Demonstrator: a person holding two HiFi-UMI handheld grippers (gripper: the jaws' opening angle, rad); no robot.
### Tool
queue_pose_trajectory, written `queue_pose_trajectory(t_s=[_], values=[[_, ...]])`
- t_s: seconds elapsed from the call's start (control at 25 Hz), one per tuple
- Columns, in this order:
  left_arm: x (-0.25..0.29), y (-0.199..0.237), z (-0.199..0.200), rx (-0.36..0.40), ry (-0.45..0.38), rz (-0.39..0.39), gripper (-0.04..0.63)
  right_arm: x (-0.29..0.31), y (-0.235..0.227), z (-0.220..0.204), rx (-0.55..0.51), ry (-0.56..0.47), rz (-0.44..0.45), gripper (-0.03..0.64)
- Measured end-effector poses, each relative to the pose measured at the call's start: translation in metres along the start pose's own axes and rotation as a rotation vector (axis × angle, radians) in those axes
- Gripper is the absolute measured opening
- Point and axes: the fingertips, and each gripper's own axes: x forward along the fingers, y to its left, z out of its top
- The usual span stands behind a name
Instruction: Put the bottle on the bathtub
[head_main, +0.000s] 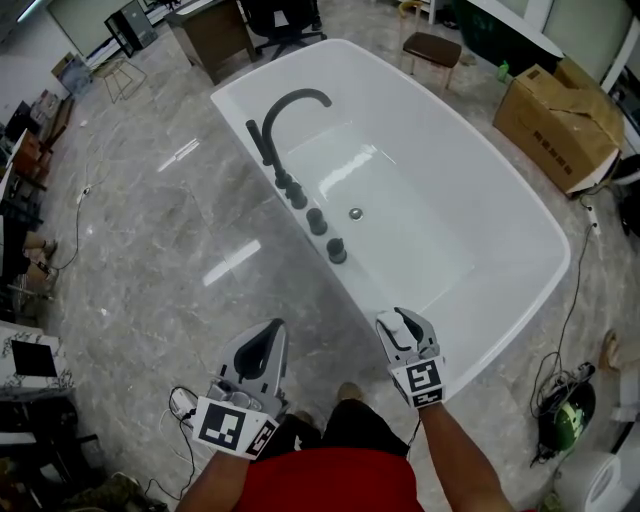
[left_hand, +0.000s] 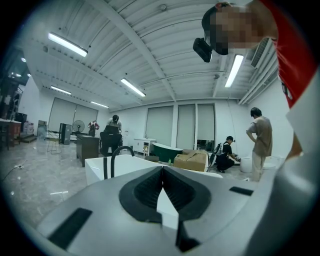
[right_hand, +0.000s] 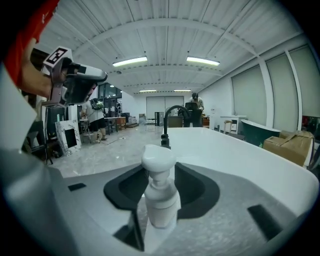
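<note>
A white pump bottle stands upright between the jaws of my right gripper, which is shut on it. In the head view that right gripper hovers at the near rim of the white bathtub, and the bottle's white top shows between the jaws. The black arched faucet and its knobs stand along the same rim, further away. My left gripper is over the marble floor left of the tub. Its jaws meet at the tips with nothing held.
A cardboard box lies beyond the tub's right side, a brown chair behind it. Cables and a green device lie on the floor at right. A desk and office chair stand at the back. People stand in the distance.
</note>
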Motion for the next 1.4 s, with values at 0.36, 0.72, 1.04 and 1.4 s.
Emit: queue_pose_trajectory(t_s=[0.36,0.72,1.04,1.4], values=[[-0.006,0.005,0.001,-0.013,-0.006,-0.058,0.011,-0.019,0.002,0.009,-0.013,0.022,-0.057,0.23],[-0.029,0.015,0.022,0.004,-0.052,-0.139,0.011,-0.055,0.04,0.11,0.007,-0.141,-0.062,0.219],[-0.058,0.014,0.037,0.007,-0.094,-0.188,0.011,-0.083,0.089,0.196,0.05,-0.294,-0.051,0.114],[-0.077,0.006,0.058,0.025,-0.133,-0.235,0.011,-0.097,0.132,0.238,0.073,-0.373,-0.033,0.006]])
